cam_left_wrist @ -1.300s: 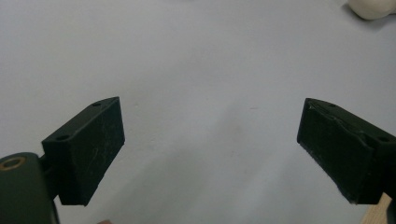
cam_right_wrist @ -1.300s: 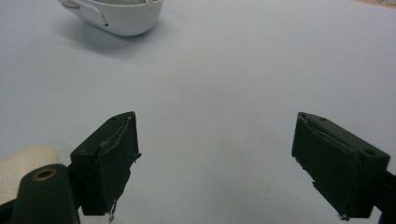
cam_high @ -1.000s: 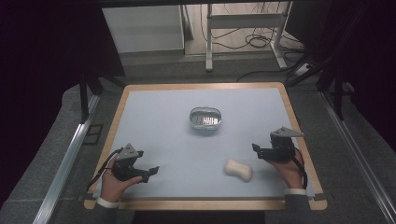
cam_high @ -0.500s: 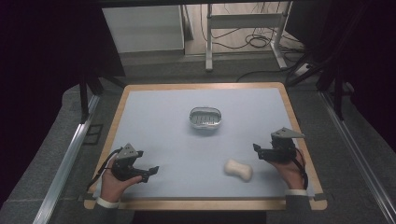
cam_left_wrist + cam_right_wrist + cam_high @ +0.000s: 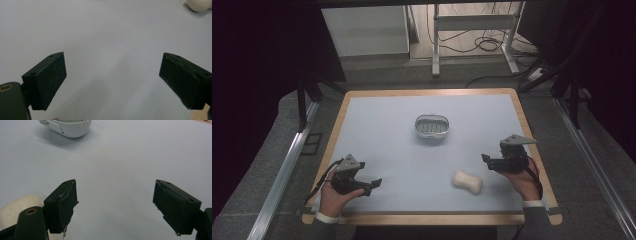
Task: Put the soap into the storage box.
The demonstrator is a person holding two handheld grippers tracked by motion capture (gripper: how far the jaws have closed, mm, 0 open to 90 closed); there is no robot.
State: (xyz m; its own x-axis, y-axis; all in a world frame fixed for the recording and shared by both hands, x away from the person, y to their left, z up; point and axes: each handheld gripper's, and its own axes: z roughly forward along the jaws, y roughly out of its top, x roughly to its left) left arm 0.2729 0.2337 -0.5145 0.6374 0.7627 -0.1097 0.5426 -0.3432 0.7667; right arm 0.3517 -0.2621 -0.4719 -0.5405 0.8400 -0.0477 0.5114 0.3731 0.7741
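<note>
The left hand-held gripper [image 5: 371, 184] hovered released near the counter's [image 5: 377, 130] near-left edge, with bare surface ahead of it. The right hand-held gripper [image 5: 488, 161], jaws likewise spread and empty, sat near the right edge. A white soap bar [image 5: 467, 181] lay between them, nearer the right one. A soap dish [image 5: 432, 126] stood at mid-counter, well apart from every edge.
</note>
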